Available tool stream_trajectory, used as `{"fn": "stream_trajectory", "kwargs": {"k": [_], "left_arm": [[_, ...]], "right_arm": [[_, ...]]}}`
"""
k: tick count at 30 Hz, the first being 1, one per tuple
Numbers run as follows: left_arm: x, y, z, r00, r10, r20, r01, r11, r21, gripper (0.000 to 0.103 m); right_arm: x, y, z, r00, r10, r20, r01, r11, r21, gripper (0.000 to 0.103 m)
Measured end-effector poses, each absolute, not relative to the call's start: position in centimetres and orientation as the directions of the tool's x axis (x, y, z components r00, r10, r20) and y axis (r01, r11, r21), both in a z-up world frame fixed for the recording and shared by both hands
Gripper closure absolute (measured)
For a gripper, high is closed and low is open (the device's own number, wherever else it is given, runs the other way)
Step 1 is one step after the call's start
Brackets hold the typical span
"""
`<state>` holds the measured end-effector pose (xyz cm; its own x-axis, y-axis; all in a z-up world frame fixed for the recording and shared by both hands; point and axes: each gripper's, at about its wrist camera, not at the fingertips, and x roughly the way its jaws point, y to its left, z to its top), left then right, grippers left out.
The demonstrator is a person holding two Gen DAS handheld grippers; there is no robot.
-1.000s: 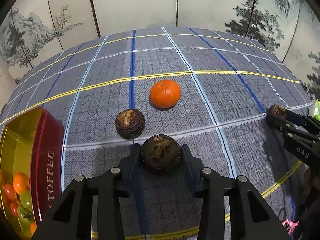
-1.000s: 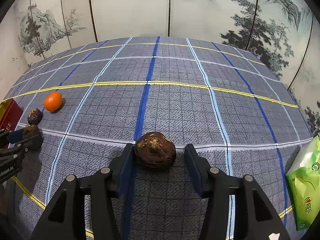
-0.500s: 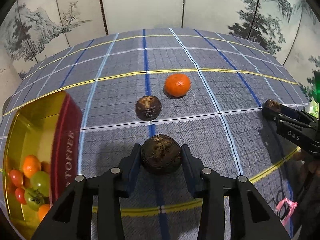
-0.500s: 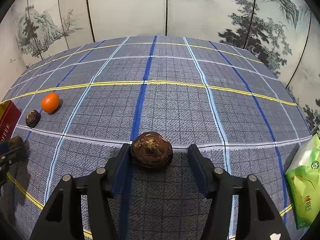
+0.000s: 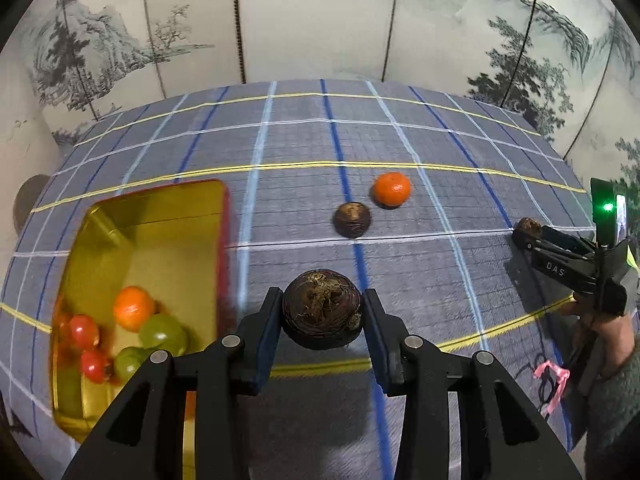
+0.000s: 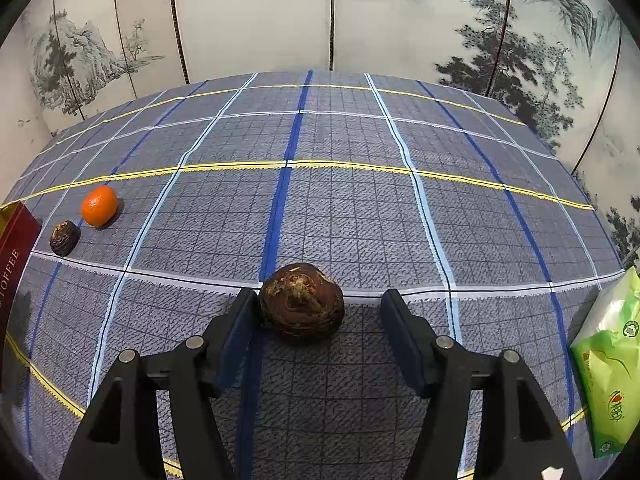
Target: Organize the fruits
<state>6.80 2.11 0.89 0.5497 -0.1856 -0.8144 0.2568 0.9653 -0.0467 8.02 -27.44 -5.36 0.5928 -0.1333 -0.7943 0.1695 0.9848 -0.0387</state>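
My left gripper (image 5: 322, 314) is shut on a dark brown round fruit (image 5: 322, 312), held above the checked cloth just right of the red and gold toffee tin (image 5: 160, 216). The tin holds an orange, red and green small fruits (image 5: 132, 328). Farther back lie a second brown fruit (image 5: 352, 220) and an orange (image 5: 392, 189). My right gripper (image 6: 320, 320) has its jaws opening around a third brown fruit (image 6: 302, 300) that rests on the cloth; the left pad is beside it, the right pad stands clear. That gripper (image 5: 528, 236) also shows at the right of the left wrist view.
A green snack packet (image 6: 612, 368) lies at the right edge of the cloth. The tin's red side (image 6: 12, 264) shows at far left in the right wrist view, with the orange (image 6: 99, 205) and brown fruit (image 6: 64, 237) near it. A painted folding screen (image 6: 260, 20) backs the table.
My left gripper has risen and moved left toward the tin with its brown fruit. My right gripper's jaws have spread apart around the fruit on the cloth.
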Motion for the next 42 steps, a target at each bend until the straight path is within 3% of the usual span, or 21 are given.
{"fn": "stream_trajectory", "kwargs": {"k": [23, 42], "left_arm": [[6.0, 15.8, 2.1, 0.574, -0.021, -0.819, 0.052, 0.999, 0.010, 0.062], [4.1, 18.3, -1.9, 0.458, -0.031, -0.888, 0.044, 0.999, -0.012, 0.062]], "right_arm": [[8.1, -27.4, -5.4, 0.592, -0.133, -0.795, 0.171, 0.985, -0.038, 0.038], [8.2, -27.5, -5.6, 0.588, -0.137, -0.797, 0.176, 0.984, -0.038, 0.033]]}}
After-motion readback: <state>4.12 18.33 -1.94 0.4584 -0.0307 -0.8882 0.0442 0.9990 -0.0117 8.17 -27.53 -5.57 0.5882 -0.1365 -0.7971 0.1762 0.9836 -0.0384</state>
